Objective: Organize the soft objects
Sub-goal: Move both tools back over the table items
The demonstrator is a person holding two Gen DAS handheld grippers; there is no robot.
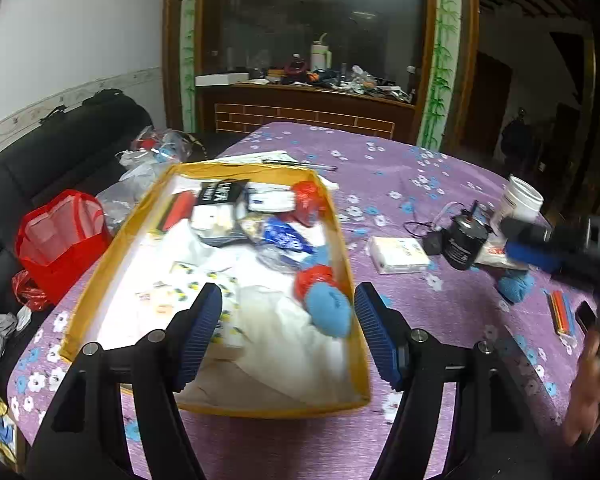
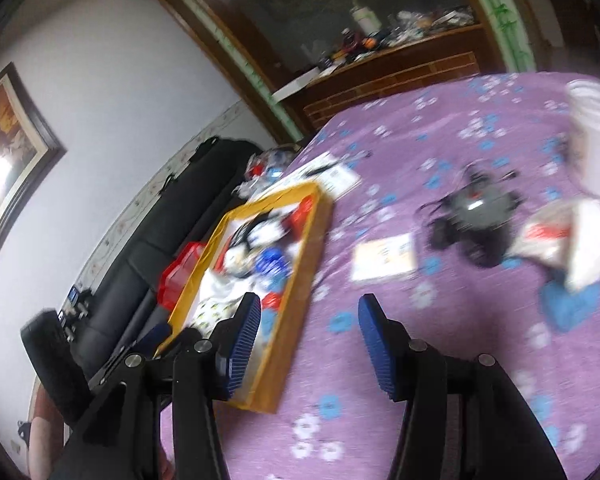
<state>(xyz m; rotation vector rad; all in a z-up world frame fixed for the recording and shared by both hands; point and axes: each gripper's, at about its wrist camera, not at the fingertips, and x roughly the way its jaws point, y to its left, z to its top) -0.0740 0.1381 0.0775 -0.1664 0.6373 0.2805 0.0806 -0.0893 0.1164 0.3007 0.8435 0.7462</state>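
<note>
Status: shallow yellow-walled cardboard tray (image 1: 352, 292) sits on the table with the purple floral cloth (image 1: 420, 168), already holding a mixed load. Soft stuff in it: blue knitted sock (image 1: 327, 312) at the near right corner, touching a crumpled red plastic bag (image 1: 312, 278); white cloth (image 1: 284, 344) spread across the near end; a second red bag (image 1: 309, 200) at the far right corner. Also cards and packets toward the far end, not sorted in any visible way.

Left gripper (image 1: 288, 328) hovers over the tray's near end, jaws apart at a middling gap, nothing between the pads. The blue sock lies just below and between them, not gripped.

Right gripper (image 2: 308, 336) is above bare cloth just right of the tray, jaws also part open and empty.

Still out on the table: a second blue knitted soft piece (image 1: 514, 286), probably the matching sock, though the right wrist view is too blurred to confirm. It lies near the black cylindrical gadget with cable (image 1: 464, 240), a white plastic cup (image 1: 520, 200) and a flat white booklet (image 1: 400, 254).

Judgement: partway done. At least that one blue piece is left to collect; the tray contents look dumped rather than arranged, so tidying may remain too.
</note>
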